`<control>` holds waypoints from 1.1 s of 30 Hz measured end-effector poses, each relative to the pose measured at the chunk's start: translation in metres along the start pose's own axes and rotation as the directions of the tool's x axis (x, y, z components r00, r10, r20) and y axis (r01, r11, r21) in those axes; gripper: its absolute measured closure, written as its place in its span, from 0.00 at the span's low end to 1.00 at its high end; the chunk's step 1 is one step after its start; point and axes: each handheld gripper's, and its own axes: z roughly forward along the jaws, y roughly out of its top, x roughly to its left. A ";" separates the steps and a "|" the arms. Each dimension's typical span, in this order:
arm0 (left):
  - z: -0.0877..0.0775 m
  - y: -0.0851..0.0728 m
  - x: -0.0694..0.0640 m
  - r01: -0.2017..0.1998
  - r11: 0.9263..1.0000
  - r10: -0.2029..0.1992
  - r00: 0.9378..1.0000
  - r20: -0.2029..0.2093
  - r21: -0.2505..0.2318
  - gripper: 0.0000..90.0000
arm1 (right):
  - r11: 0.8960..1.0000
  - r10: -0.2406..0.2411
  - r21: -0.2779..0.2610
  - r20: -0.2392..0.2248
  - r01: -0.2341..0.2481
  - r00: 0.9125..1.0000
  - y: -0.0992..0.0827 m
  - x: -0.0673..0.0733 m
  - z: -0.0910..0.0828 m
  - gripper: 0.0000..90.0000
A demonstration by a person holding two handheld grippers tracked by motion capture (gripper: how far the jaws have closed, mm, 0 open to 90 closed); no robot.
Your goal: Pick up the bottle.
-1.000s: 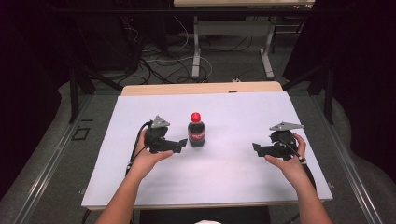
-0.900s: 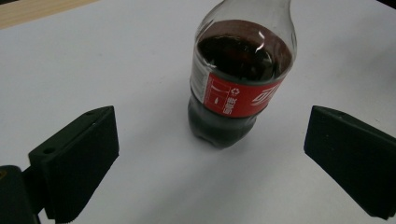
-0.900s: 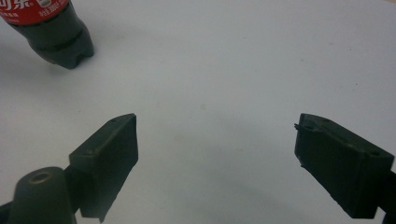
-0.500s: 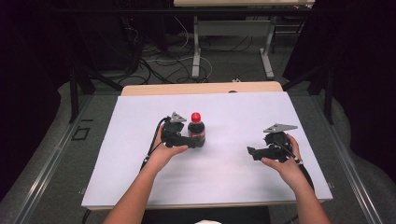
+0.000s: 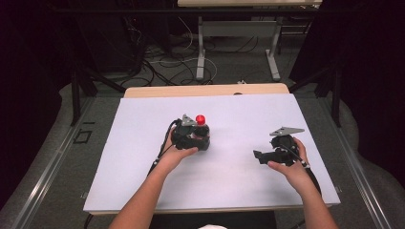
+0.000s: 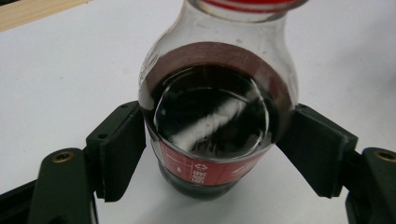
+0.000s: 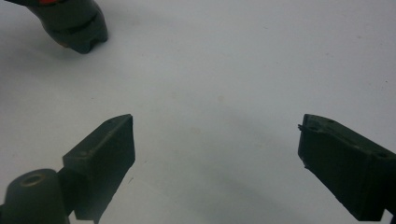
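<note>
A small cola bottle (image 5: 201,119) with a red cap and a red label stands upright near the middle of the white tabletop (image 5: 133,162). My left gripper (image 5: 204,141) reaches it from the left, and its jaws have just been closing. In the left gripper view both black pads (image 6: 122,149) press the sides of the bottle (image 6: 215,116) at label height, so the left gripper (image 6: 215,156) is shut on it. My right gripper (image 5: 258,156) rests in the hand at the right, open wide, nothing between its jaws (image 7: 217,154). The bottle's base (image 7: 74,23) shows far off at upper left.
The white sheet covers the table, with a wooden strip (image 5: 205,89) along its far edge. Beyond it the floor holds cables (image 5: 162,62) and the legs of another desk (image 5: 200,52). Bare white surface lies between the two grippers and toward the front edge.
My left gripper moved right to the bottle and closed its jaws around it. The right hand drifted slightly left and stays open.
</note>
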 end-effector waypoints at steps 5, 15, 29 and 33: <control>0.004 -0.002 0.000 0.008 1.000 -0.008 1.000 -0.002 0.002 0.30 | 1.000 0.001 0.003 0.006 -0.001 1.000 -0.001 0.000 0.001 0.12; 0.004 -0.003 -0.004 -0.005 1.000 0.005 1.000 -0.018 -0.014 0.32 | 1.000 0.001 0.011 0.001 -0.001 1.000 -0.002 0.000 0.003 0.13; 0.001 -0.004 -0.002 0.010 1.000 -0.011 1.000 -0.023 -0.021 0.33 | 1.000 0.008 0.018 0.000 -0.008 1.000 -0.003 -0.001 0.005 0.13; -0.003 -0.004 -0.001 0.017 1.000 -0.018 0.999 -0.027 -0.024 0.33 | 1.000 0.004 0.015 0.001 -0.004 1.000 -0.003 -0.002 0.006 0.13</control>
